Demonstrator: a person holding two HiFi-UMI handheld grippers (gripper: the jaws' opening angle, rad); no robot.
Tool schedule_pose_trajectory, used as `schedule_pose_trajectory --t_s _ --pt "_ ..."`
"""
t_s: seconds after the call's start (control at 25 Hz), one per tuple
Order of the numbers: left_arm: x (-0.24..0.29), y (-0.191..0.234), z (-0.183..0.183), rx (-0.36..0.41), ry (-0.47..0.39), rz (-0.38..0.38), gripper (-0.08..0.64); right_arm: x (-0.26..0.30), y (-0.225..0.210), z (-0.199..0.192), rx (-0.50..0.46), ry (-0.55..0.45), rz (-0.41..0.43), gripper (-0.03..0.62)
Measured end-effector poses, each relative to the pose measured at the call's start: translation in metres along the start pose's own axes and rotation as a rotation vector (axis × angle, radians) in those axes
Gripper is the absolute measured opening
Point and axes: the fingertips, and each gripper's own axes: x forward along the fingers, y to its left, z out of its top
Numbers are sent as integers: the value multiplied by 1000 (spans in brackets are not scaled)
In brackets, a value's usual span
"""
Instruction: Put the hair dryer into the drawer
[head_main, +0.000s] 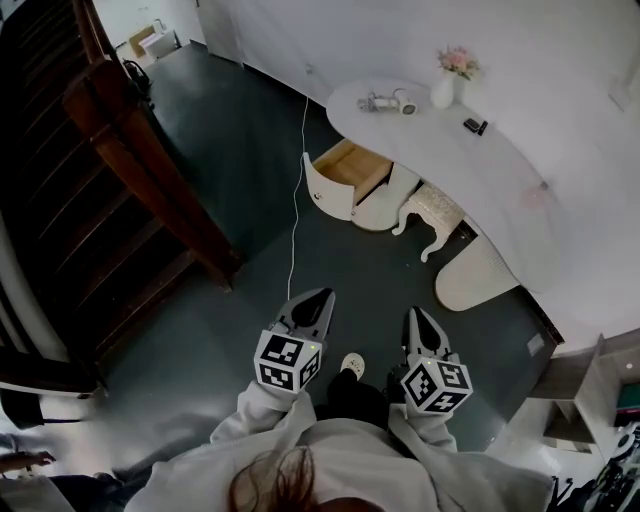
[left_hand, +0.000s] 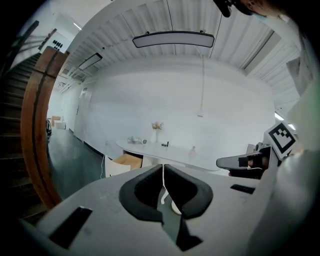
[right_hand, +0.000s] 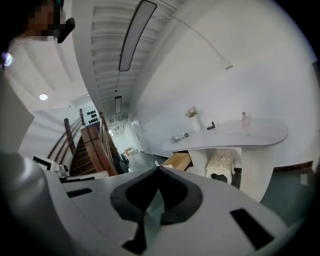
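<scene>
Hair dryer (head_main: 385, 102), probably light, stiff and slick, best gripped by its handle, lies on the far desk (head_main: 500, 175); left gripper (head_main: 322, 296) and right gripper (head_main: 414, 313) near, jaws together, empty.

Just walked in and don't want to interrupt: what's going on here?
A person stands away from the white table, a gripper in each hand. The left gripper and right gripper are both shut and empty. The hair dryer lies on the table near the vase; the drawer below stands open.
</scene>
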Motion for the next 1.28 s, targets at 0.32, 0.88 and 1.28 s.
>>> schedule_pose_trajectory --t_s 0.32,0.88,1.28 --pt "48 16 15 -12 -17 38 20 48 -23 23 -16 18 41 49" --pt "84 16 5 -33 -3 80 20 77 -52 24 -15 72 78 49" --pt "94 11 -5 -31 36 65 19 71 -71 15 25 86 39 49"
